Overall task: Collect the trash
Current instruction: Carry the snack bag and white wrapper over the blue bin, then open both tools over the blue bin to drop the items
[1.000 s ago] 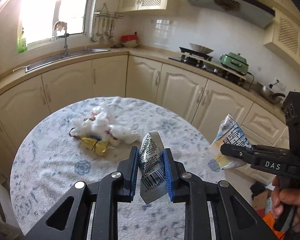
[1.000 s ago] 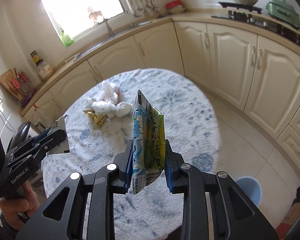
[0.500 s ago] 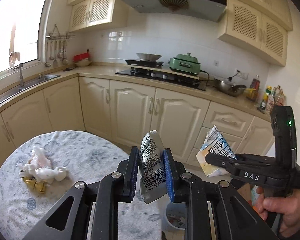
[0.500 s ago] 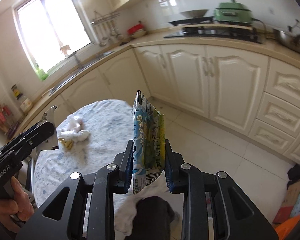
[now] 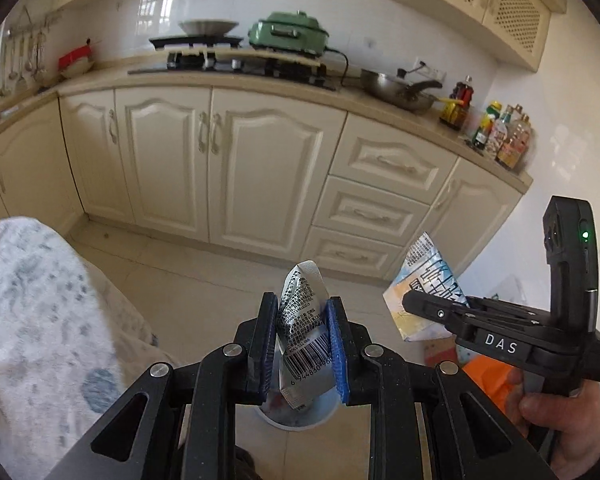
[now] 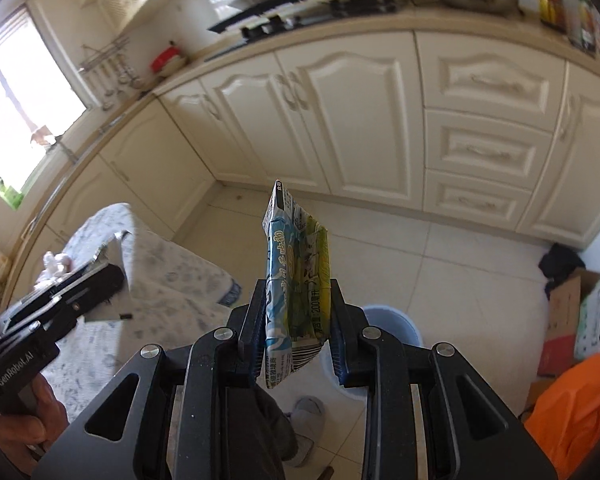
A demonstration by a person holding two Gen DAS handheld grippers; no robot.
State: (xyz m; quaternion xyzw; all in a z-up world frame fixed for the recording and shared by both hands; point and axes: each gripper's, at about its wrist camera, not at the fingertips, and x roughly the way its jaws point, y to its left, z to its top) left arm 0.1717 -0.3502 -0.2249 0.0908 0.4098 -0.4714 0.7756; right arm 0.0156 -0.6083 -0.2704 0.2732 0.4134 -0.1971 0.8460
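While above pale blue bin [image 6: 392, 320], left gripper [image 5: 302, 344] clamps silver barcoded wrapper [image 5: 302, 332]; right gripper [image 6: 296, 320] clamps crushed drink carton [image 6: 298, 276], probably milk.

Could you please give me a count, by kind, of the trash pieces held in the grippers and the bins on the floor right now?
Silver wrapper with a barcode, in the left gripper: 1
Blue-and-yellow drink carton, in the right gripper: 1
Light blue bin on the floor: 1
Total: 3
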